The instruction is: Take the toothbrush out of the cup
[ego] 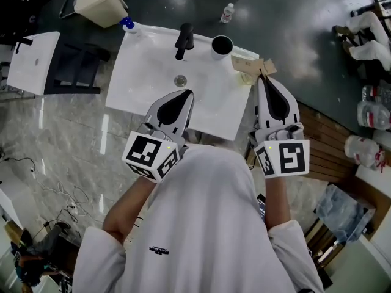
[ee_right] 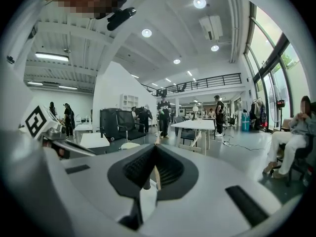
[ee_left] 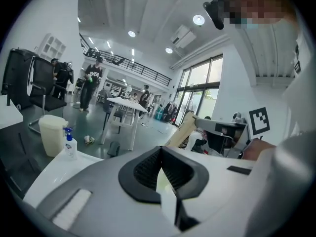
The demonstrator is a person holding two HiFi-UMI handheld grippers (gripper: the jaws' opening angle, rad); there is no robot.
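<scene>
Two closed, empty claws are hanging by the white sink [ego: 140, 72]: left claw [ego: 186, 94], right claw [ego: 261, 78]. At the right claw's ten o'clock a white round cup [ego: 222, 44] is standing, no toothbrush showing inside. Reaching in with the jaws together is likely to be toppling the cup.

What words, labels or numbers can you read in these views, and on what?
No text is legible.
Shirt print: small dark logo, too small to read.
Left cube and right cube: square marker patterns only, no words.
Soap bottle: label blurred, unreadable.
</scene>
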